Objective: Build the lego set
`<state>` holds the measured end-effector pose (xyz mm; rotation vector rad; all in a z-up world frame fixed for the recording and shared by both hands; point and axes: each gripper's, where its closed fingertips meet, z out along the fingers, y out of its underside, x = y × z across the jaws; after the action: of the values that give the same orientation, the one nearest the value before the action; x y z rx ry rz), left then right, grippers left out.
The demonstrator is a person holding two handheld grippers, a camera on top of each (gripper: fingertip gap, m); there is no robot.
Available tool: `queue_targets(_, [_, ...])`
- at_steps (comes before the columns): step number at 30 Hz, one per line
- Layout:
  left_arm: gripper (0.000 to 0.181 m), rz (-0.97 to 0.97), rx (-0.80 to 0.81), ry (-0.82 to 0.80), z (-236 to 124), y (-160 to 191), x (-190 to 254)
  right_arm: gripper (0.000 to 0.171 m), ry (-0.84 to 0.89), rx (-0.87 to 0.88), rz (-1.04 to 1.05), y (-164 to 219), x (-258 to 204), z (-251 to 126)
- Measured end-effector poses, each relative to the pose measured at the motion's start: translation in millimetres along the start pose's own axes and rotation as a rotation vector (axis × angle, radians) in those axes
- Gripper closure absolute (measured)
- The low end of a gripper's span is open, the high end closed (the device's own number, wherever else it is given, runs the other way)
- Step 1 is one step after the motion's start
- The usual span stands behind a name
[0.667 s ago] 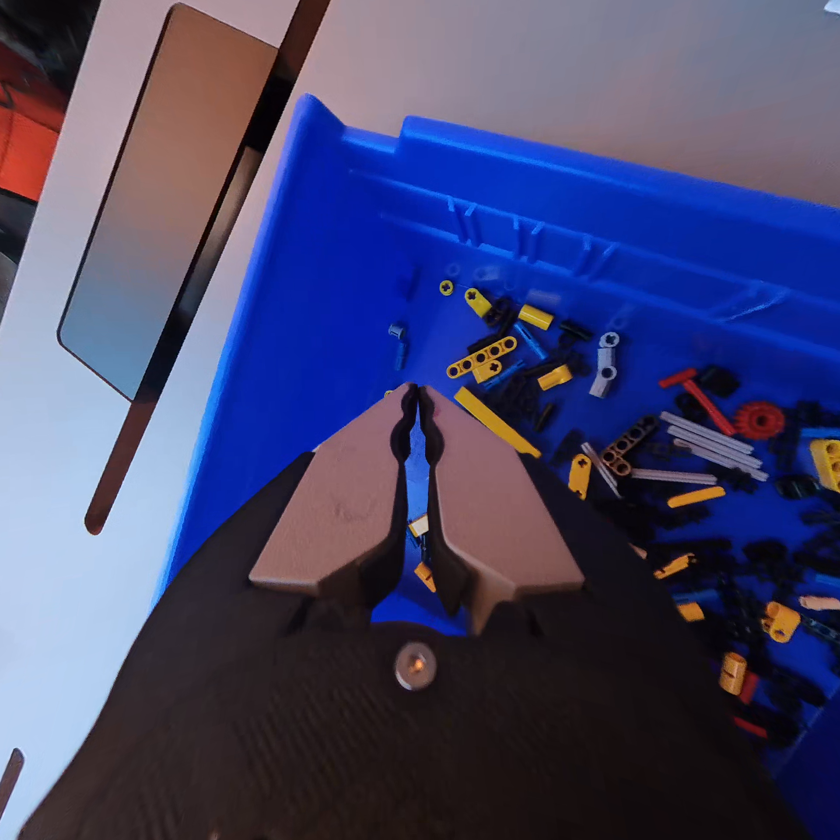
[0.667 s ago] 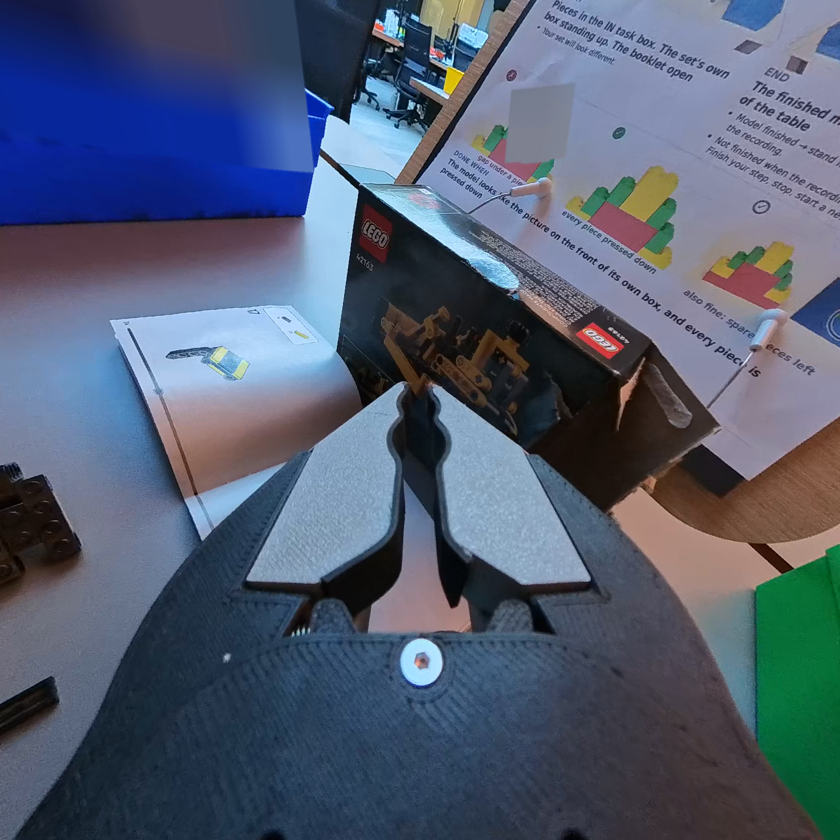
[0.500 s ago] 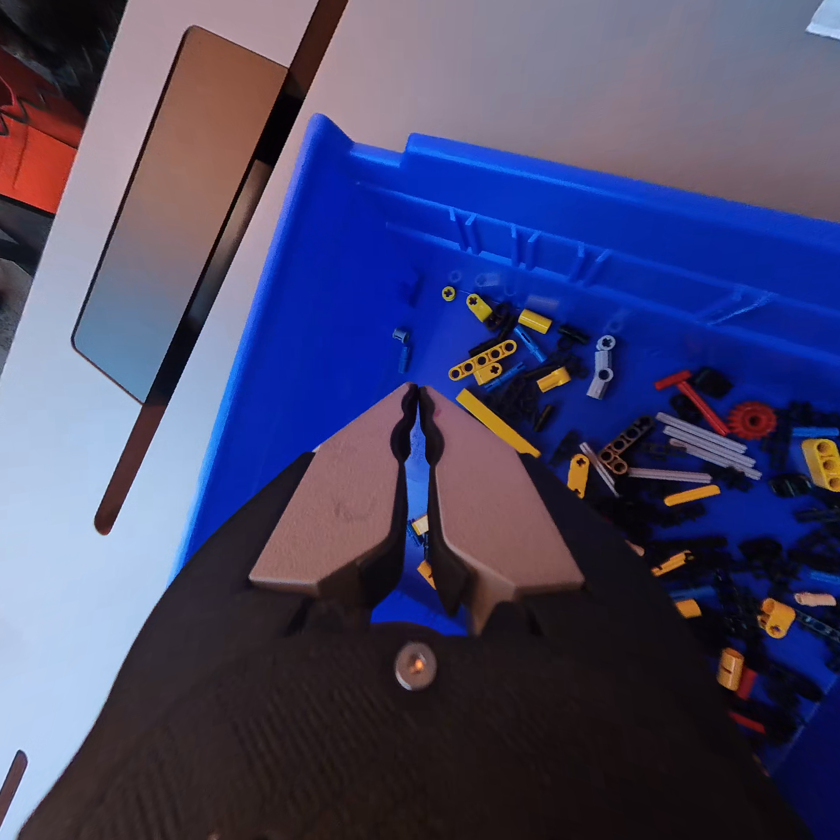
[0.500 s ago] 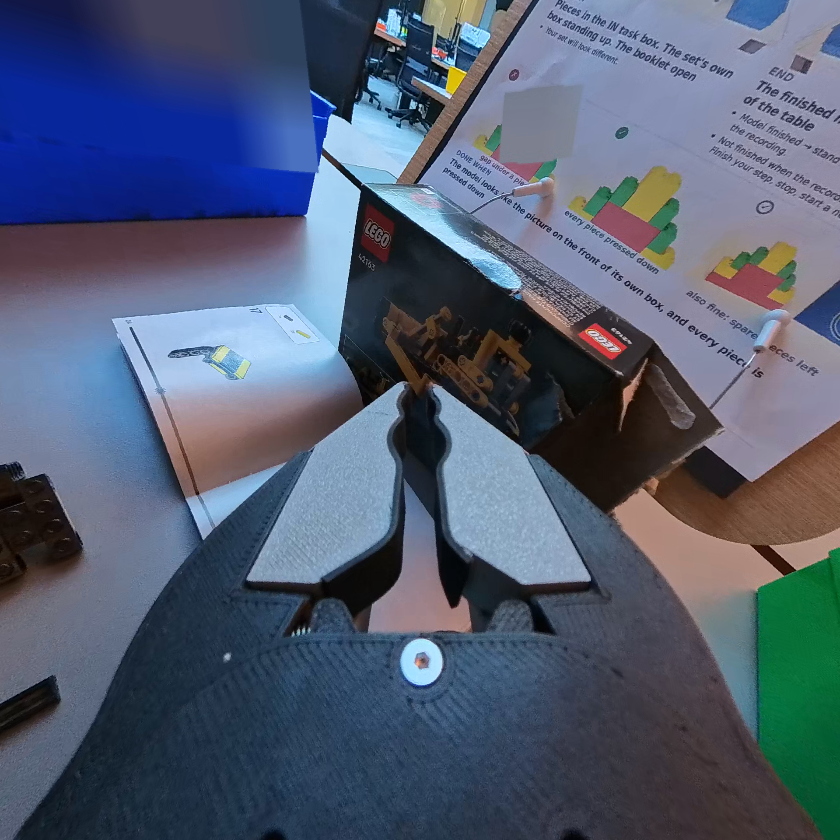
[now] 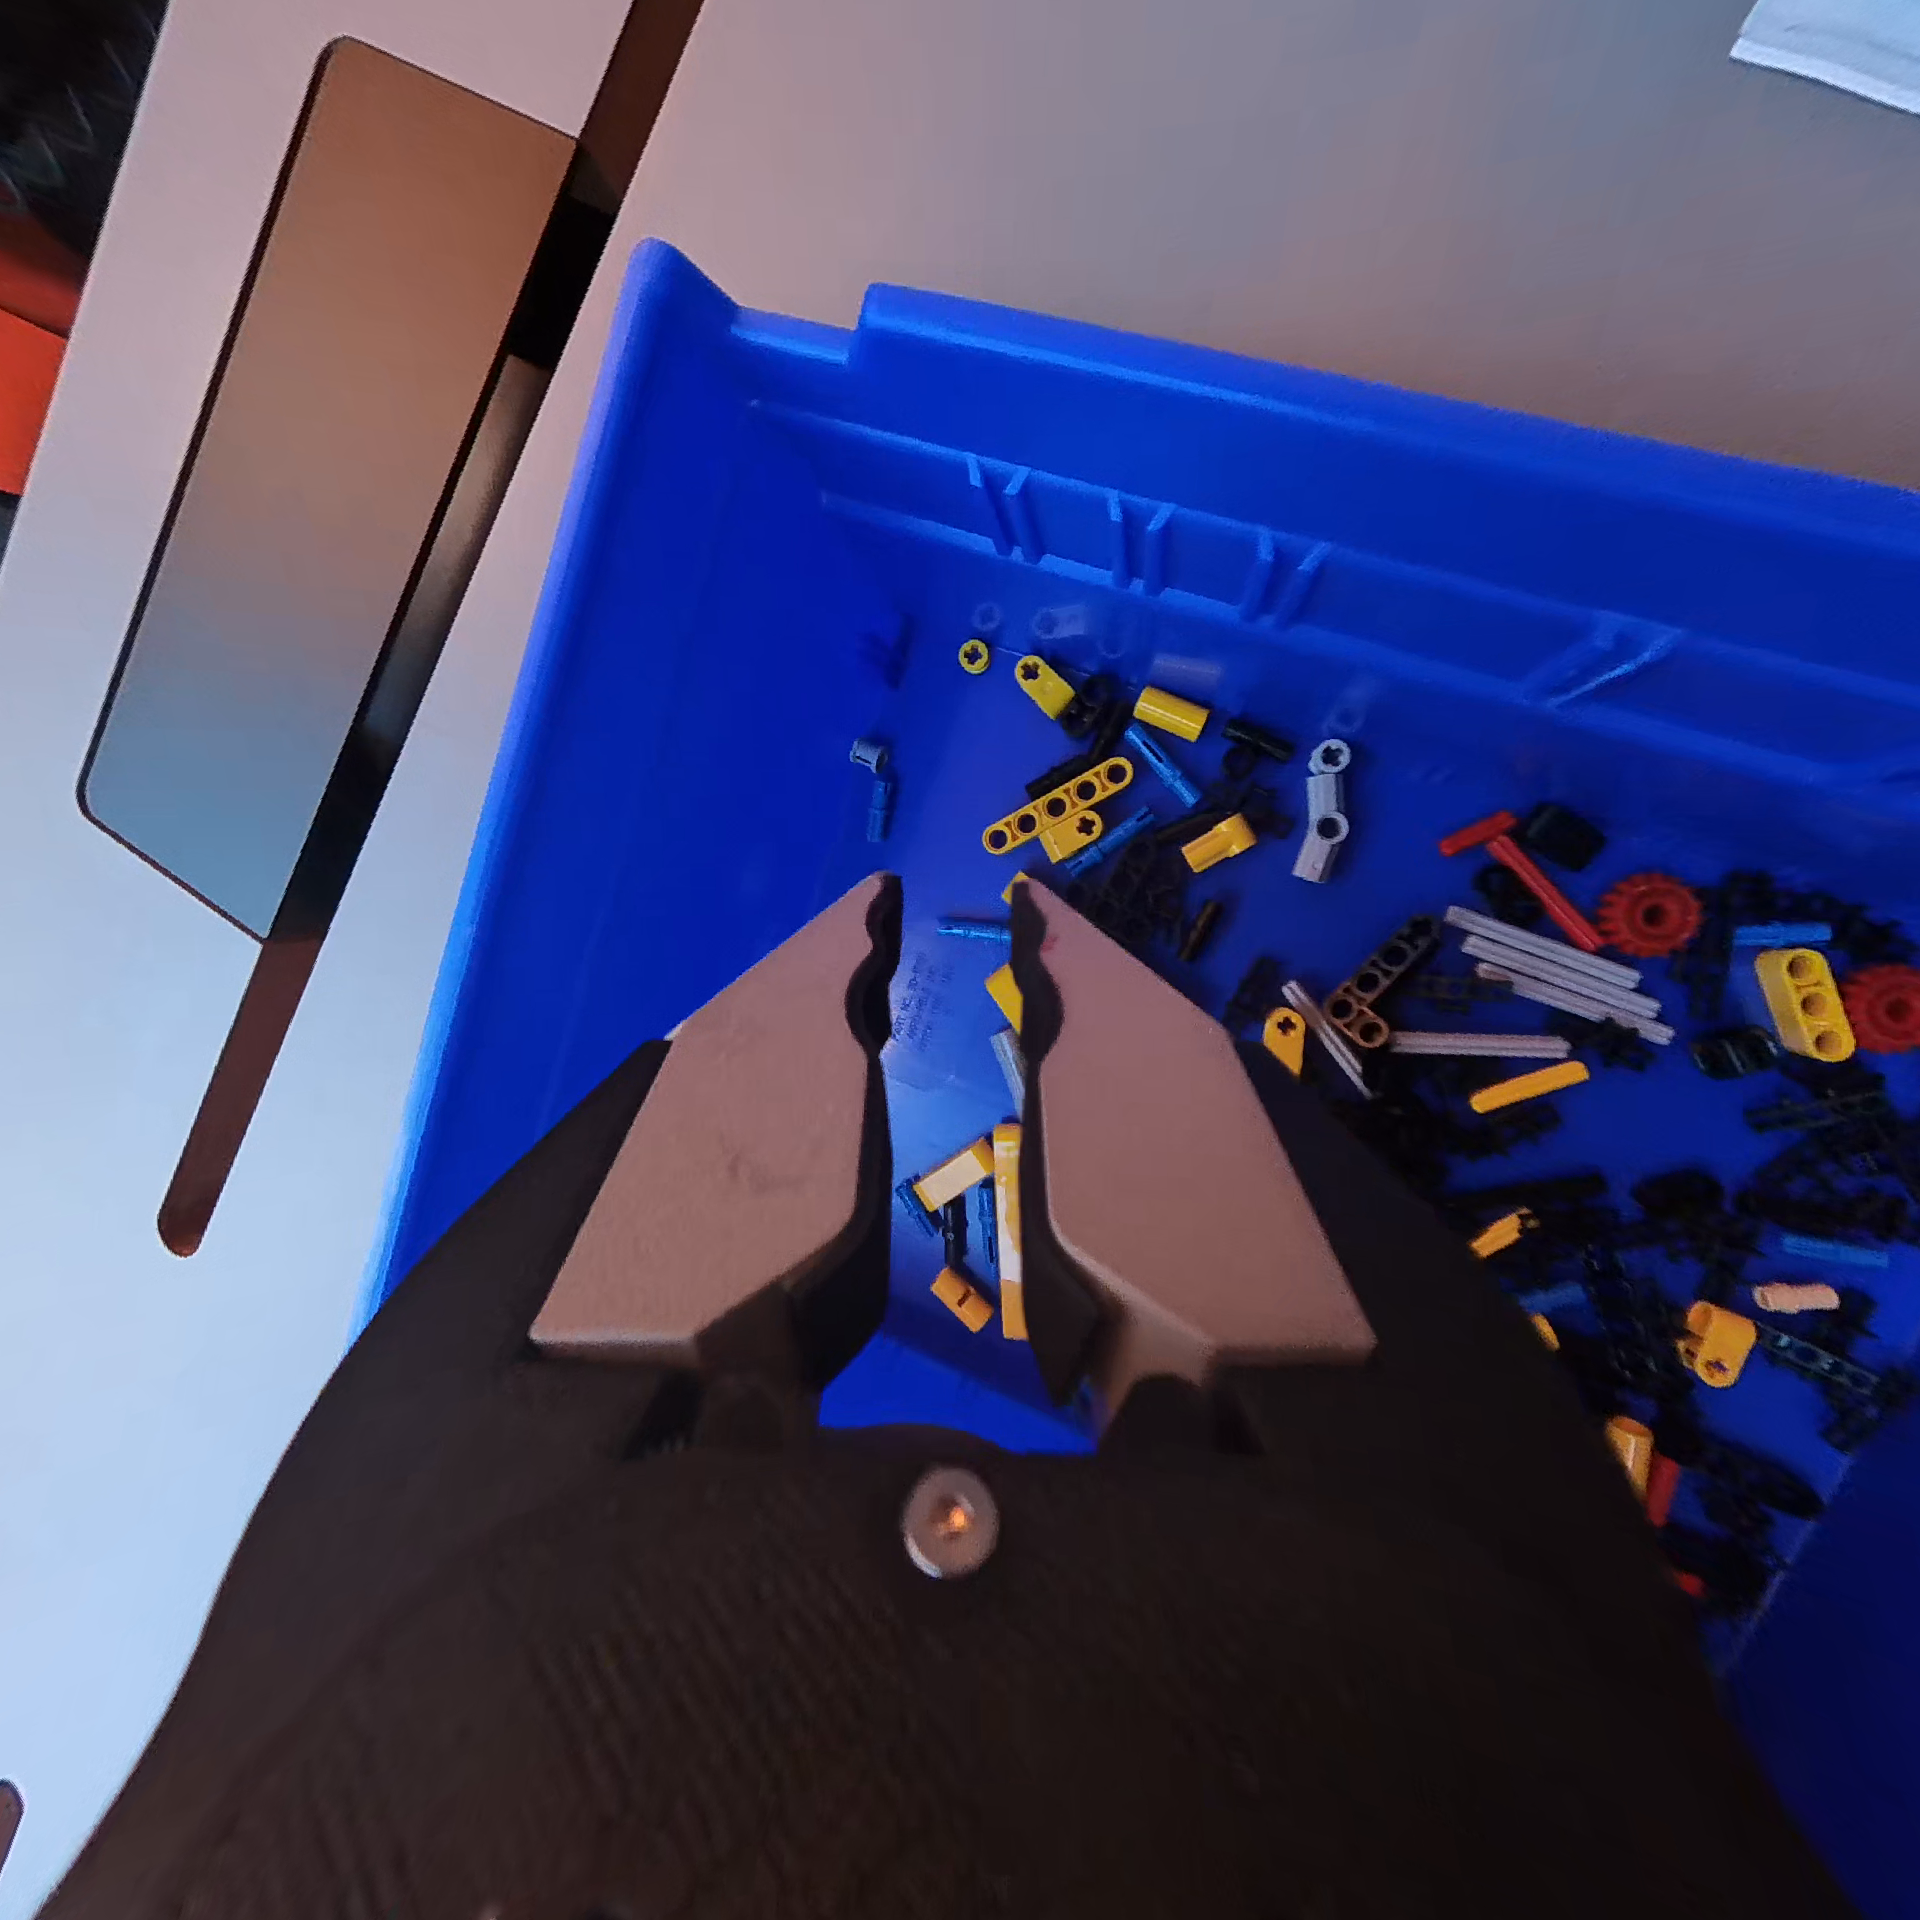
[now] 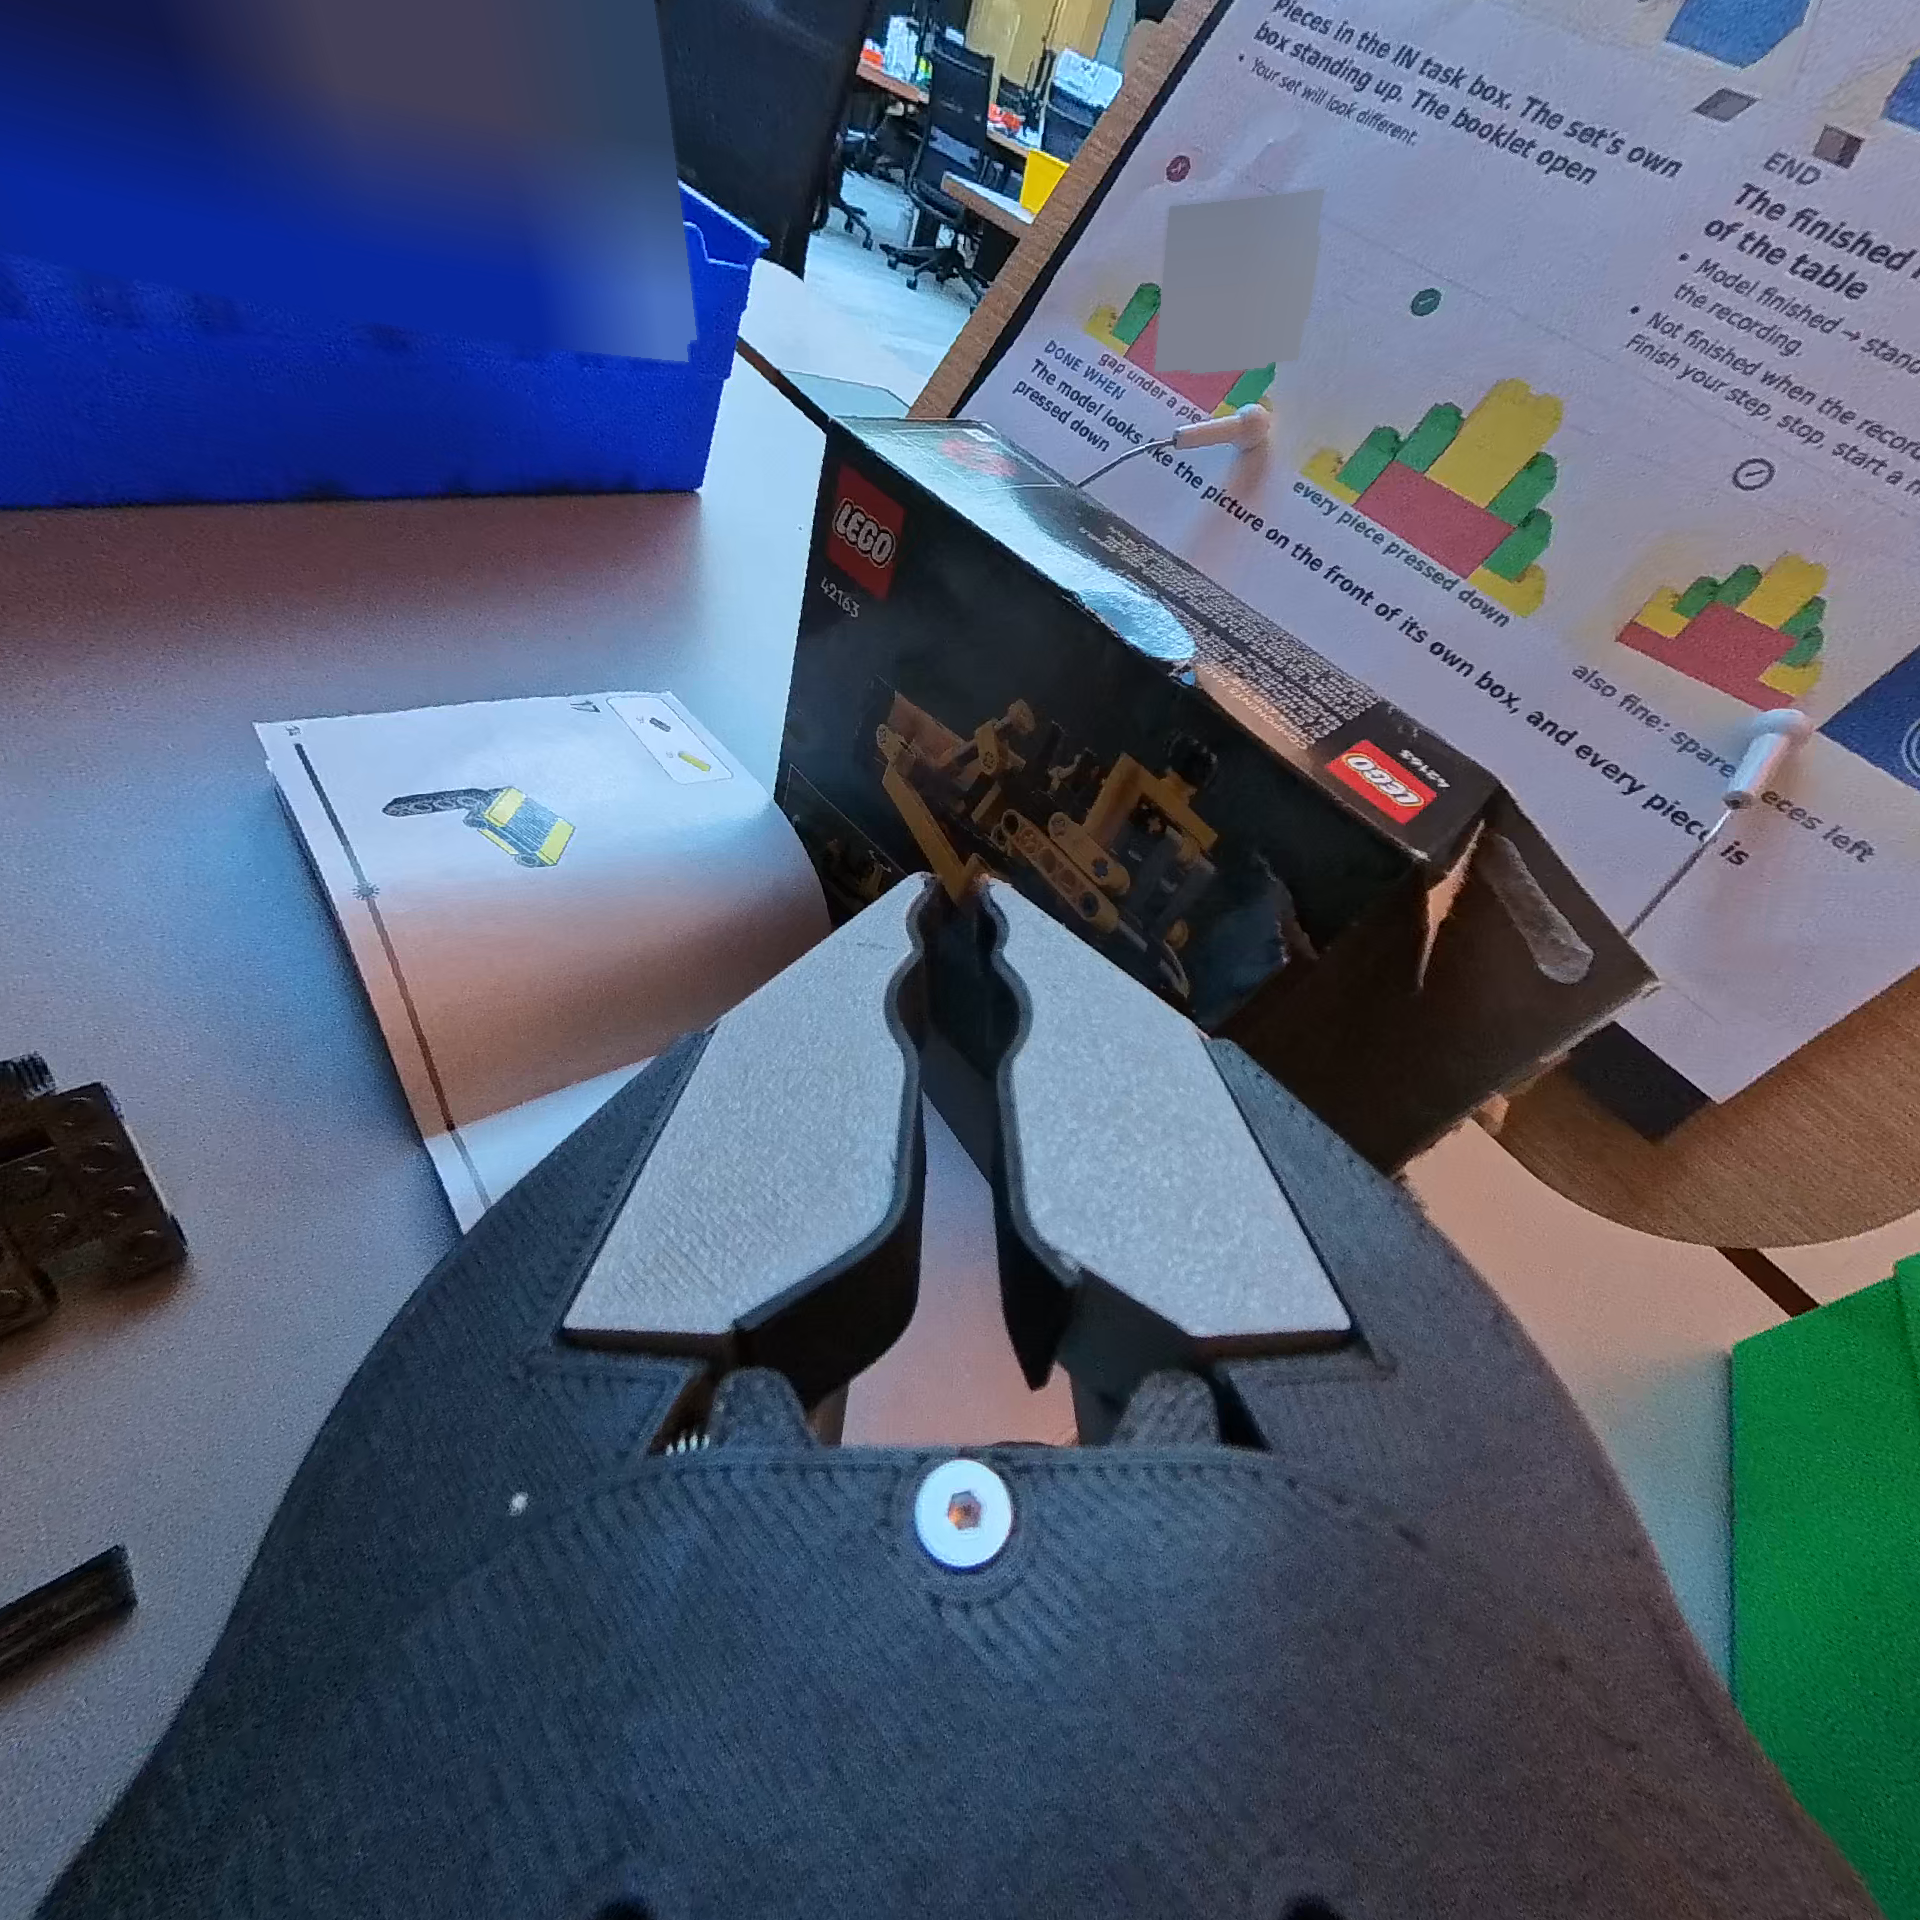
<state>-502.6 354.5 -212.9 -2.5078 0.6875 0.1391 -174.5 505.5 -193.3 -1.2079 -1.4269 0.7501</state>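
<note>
Lego pieces (image 5: 1371, 997) are seen mostly loose in the blue bin (image 5: 1351, 436), a small dark sub-assembly (image 6: 73, 1184) at the table's left edge, much judged left; left gripper (image 5: 948, 902) parted and empty over the bin, right gripper (image 6: 956, 891) nearly closed, empty.

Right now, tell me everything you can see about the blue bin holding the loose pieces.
The blue bin is a glossy, hard-looking plastic tub with tall sloped walls, a thick rolled rim and moulded ribs along its far inner wall. It sits open on the pale table, seen at an angle from above. Small loose pieces in yellow, black, grey, red and blue lie scattered on its floor, thickest toward the right. The left claw hangs over it, slightly parted, holding nothing.
</note>
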Motion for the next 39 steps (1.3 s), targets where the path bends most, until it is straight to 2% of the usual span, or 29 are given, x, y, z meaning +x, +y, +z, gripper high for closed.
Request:
queue_targets(1, [0.163, 0.002, -0.002, -0.003, 0, 0, 0, 0.169, 0.000, 0.000, -0.001, 0, 0, 0])
queue_targets(27, [0.154, 0.017, -0.006, -0.016, -2, 1, -2, 0.168, -0.002, -0.004, -0.004, 0, -1, 1])
queue_targets(32, [0.152, -0.025, 0.055, -0.205, -27, -4, -43, 0.168, -0.003, -0.001, -0.001, 0, -1, 1])
queue_targets(35, [0.147, -0.103, 0.028, -0.358, -46, 17, -85, 0.169, 0.000, -0.003, 0.000, 0, 0, 1])
queue_targets(37, [0.134, -0.159, -0.021, -0.359, -46, 37, -98, 0.169, -0.001, -0.001, 0.001, 0, 0, 0])
queue_targets(39, [0.130, -0.202, -0.041, -0.347, -40, 50, -107, 0.169, -0.006, 0.002, 0.000, -1, -2, 0])
